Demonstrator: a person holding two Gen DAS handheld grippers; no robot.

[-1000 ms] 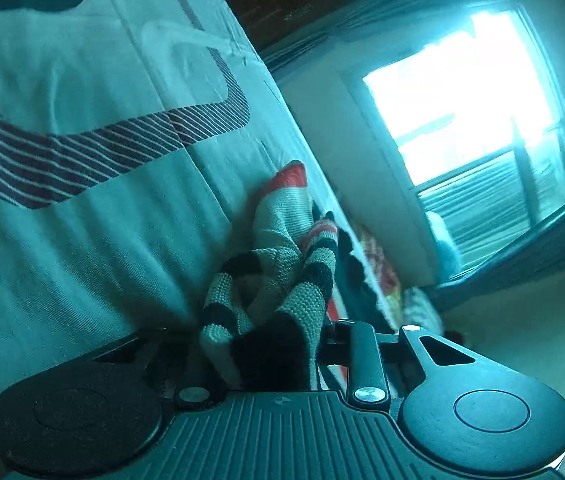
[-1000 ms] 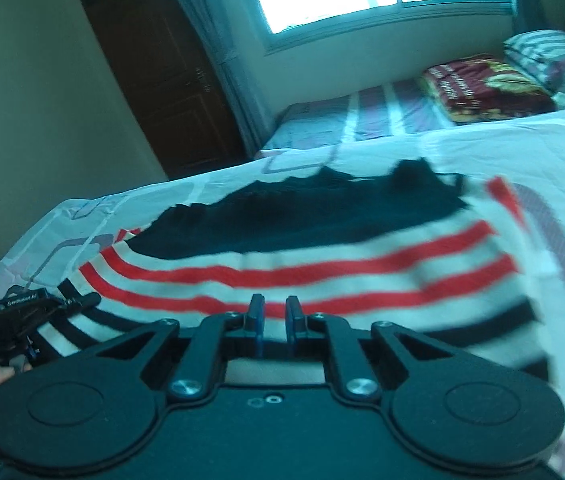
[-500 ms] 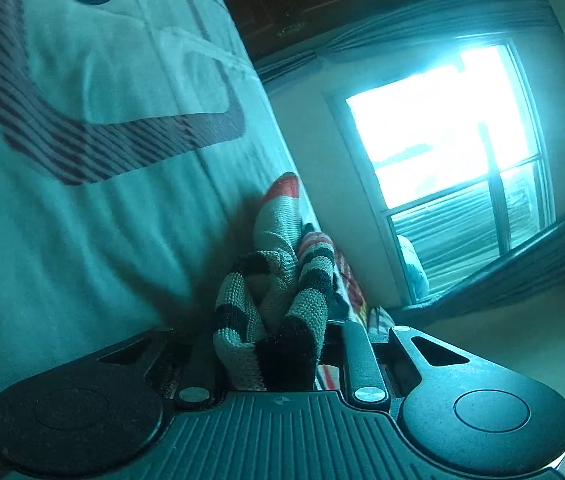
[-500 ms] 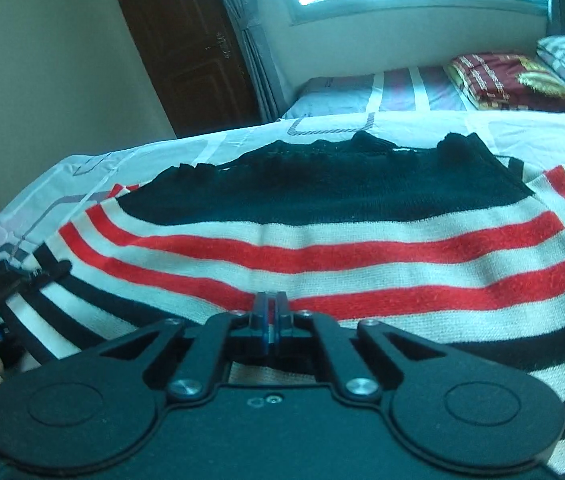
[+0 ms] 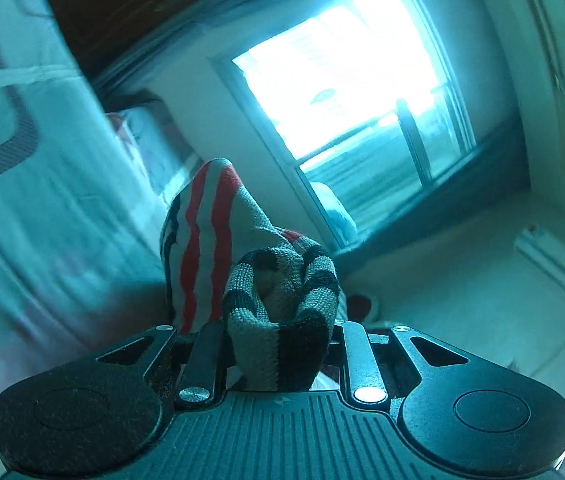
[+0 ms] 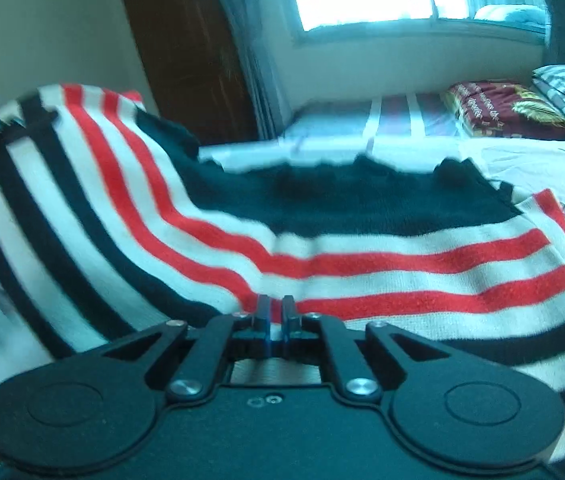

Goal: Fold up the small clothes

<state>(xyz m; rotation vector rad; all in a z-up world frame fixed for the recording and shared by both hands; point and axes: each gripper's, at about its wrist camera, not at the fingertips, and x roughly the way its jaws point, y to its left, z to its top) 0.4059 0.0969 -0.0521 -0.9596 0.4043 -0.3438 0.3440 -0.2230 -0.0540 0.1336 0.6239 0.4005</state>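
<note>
Left gripper (image 5: pixel 278 344) stays clamped on a bunched corner of the red, white and black striped knit sweater (image 6: pixel 362 248) and has lifted it off the white bedsheet (image 6: pixel 542 160). Right gripper (image 6: pixel 276 320), jaws nearly closed, pins the near hem on the bed. First fold looks underway.

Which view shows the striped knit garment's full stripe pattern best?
Right wrist. The red, white and black striped knit garment spreads across the bed there, one side lifted at upper left. The left wrist view shows only a bunched corner clamped in the left claw.
</note>
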